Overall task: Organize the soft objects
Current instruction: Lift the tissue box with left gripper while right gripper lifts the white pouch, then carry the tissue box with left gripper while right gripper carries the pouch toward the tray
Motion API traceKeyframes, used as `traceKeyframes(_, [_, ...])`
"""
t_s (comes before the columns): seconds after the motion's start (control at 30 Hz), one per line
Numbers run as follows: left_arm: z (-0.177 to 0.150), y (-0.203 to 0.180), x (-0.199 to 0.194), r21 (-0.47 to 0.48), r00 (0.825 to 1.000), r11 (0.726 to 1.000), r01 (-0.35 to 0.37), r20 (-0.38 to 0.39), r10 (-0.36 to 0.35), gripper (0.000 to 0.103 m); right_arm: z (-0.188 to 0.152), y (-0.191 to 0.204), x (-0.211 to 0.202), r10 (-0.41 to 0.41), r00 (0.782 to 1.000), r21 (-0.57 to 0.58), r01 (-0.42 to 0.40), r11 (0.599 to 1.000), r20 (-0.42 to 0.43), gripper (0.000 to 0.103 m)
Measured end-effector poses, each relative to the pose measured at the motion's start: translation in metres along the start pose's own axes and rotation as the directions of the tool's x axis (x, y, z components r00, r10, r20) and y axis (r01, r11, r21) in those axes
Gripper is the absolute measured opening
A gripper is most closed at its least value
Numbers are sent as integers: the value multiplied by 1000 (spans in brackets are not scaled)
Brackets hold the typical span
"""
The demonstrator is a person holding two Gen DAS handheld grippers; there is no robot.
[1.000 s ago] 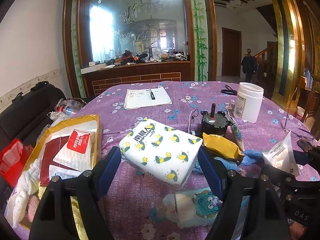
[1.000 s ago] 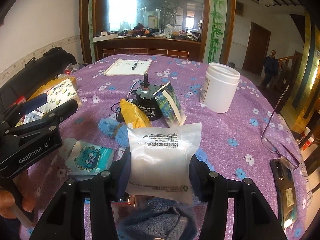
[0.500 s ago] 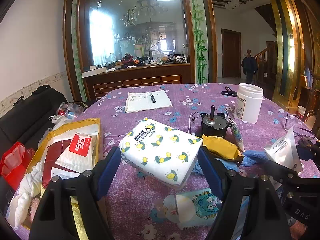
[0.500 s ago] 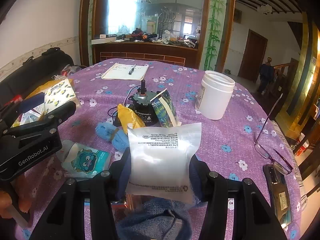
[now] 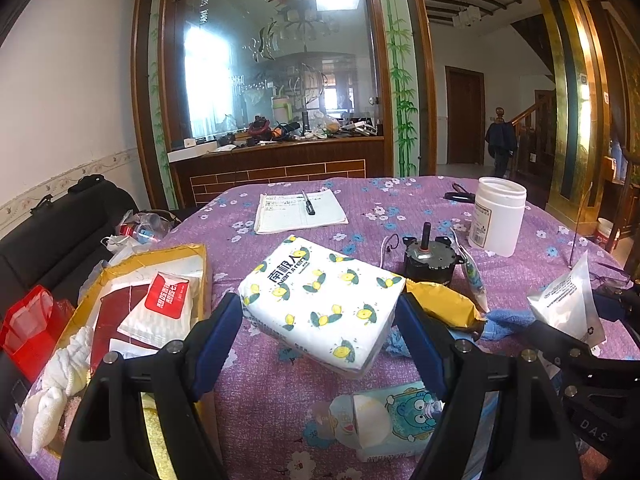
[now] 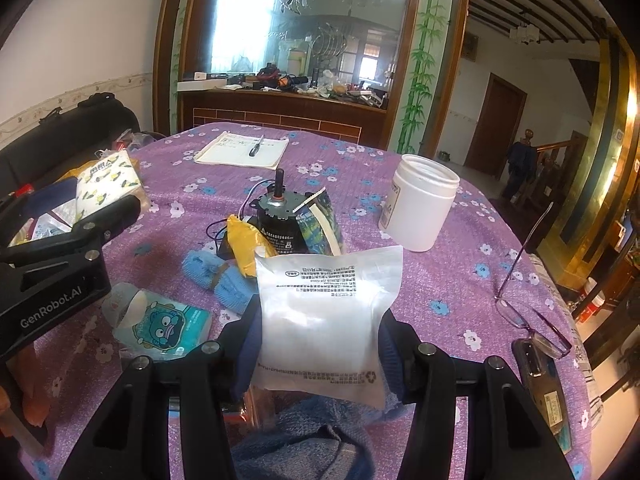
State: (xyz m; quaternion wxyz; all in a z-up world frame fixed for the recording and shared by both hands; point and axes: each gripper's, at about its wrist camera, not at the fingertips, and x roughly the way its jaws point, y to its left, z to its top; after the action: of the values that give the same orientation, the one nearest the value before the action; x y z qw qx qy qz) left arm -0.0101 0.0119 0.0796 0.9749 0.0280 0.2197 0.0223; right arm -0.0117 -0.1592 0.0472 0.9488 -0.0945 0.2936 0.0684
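Observation:
A white tissue pack with lemon print point(image 5: 320, 304) sits tilted between the blue pads of my left gripper point(image 5: 318, 310), which is shut on it just above the purple tablecloth. My right gripper point(image 6: 320, 320) is shut on a translucent white plastic pouch point(image 6: 324, 312) held upright. In the right wrist view the left gripper point(image 6: 80, 232) and the tissue pack point(image 6: 106, 184) show at the left edge. The pouch point(image 5: 568, 308) also appears at the right of the left wrist view.
A gold-rimmed box point(image 5: 152, 258) at the left holds white packets and cloth. A cartoon wipes pack point(image 6: 160, 324), blue socks point(image 6: 216, 276), a yellow packet point(image 5: 440, 308), a black motor point(image 5: 428, 260), a white jar point(image 6: 420, 204), a notebook point(image 5: 300, 212), glasses point(image 6: 528, 312) and a blue towel point(image 6: 304, 436) lie around.
The right gripper has tipped up a little with the pouch still in it. The left gripper and the tissue pack have stayed put.

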Motion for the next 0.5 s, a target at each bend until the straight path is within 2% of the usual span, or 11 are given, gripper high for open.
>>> traceKeyframes(0.3, [7, 9, -18, -22, 1000, 1000, -16, 18, 16, 78, 4, 6, -5, -7, 999, -21, 8, 1000, 41, 56])
traceKeyframes(0.5, [11, 29, -38, -39, 997, 998, -57, 43, 59, 78, 12, 17, -18, 93, 995, -13, -93, 996, 32, 56])
